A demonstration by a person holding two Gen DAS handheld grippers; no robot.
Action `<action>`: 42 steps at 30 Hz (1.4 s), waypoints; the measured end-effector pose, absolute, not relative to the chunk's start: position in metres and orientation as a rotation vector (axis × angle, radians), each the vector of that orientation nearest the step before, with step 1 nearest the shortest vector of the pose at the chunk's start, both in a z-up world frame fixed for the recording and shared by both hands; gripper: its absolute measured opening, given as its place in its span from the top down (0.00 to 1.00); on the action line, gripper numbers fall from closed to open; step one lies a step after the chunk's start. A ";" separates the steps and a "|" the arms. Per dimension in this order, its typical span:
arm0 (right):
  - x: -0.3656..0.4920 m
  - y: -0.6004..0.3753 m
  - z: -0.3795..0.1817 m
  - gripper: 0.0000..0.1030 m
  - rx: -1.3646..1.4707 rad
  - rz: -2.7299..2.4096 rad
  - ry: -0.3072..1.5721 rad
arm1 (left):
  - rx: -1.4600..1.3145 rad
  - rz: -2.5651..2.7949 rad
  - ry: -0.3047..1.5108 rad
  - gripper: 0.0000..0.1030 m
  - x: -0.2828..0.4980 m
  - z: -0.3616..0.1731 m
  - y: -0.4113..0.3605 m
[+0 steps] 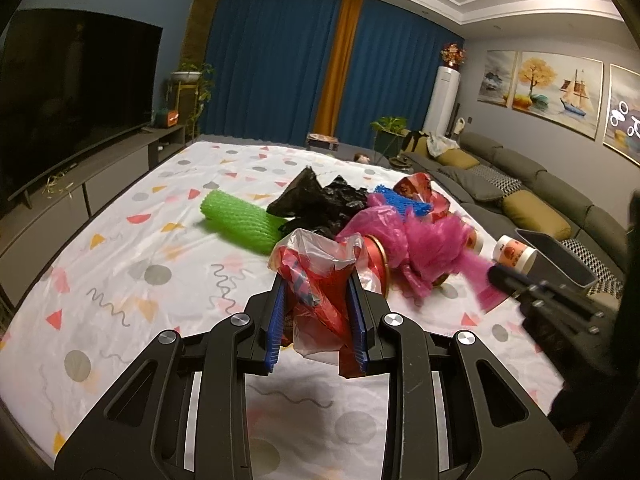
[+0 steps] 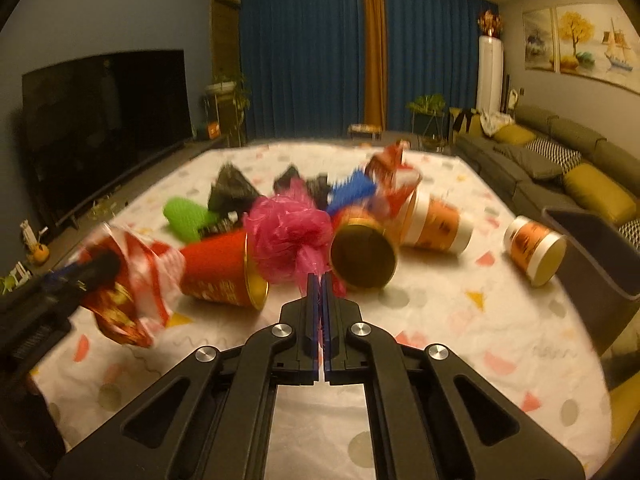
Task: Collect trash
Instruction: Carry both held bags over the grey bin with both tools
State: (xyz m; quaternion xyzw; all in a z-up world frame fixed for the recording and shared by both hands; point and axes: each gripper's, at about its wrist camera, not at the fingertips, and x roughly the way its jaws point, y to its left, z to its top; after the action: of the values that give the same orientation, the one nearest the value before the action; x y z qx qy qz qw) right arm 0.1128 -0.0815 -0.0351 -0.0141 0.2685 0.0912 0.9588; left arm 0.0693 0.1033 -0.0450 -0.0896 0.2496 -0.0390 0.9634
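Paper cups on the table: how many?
4: red cup lying left; gold-rimmed cup behind the pink bag; two orange-white cups lying right. More may be hidden.

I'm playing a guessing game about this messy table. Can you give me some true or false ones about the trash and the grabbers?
1. The left gripper holds a red and clear plastic bag. True.
2. The right gripper is wide open. False: it is shut on the pink bag.
3. The green foam net lies on the table. True.
4. All the cups stand upright. False: the orange cup lies on its side.
5. The curtains are red. False: blue.
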 end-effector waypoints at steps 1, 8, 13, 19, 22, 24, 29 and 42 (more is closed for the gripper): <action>0.110 -0.084 -0.030 0.98 -0.028 0.184 0.531 | -0.179 -0.081 0.503 0.73 0.069 -0.044 0.102; 0.092 -0.109 -0.004 0.98 0.008 0.165 0.448 | -0.164 -0.122 0.472 0.73 0.069 -0.026 0.085; 0.080 -0.130 0.008 0.98 0.031 0.134 0.402 | -0.155 -0.168 0.448 0.73 0.073 -0.012 0.065; 0.070 -0.168 0.020 0.98 0.049 0.067 0.359 | -0.119 -0.249 0.407 0.73 0.083 0.007 0.020; 0.066 -0.195 0.024 0.98 0.060 0.016 0.339 | -0.103 -0.294 0.388 0.73 0.091 0.016 -0.010; 0.064 -0.215 0.027 0.98 0.063 -0.034 0.321 | -0.092 -0.335 0.371 0.73 0.098 0.023 -0.035; 0.062 -0.267 0.035 0.98 0.075 -0.162 0.288 | -0.076 -0.426 0.338 0.73 0.116 0.037 -0.096; 0.082 -0.374 0.034 0.98 0.134 -0.375 0.263 | -0.053 -0.603 0.351 0.73 0.177 0.029 -0.236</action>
State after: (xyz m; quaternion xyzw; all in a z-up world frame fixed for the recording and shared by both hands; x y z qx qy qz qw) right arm 0.0824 -0.3744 0.0341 0.0666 0.1301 -0.1858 0.9717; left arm 0.1774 -0.2360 0.0293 -0.0260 0.1721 -0.2956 0.9393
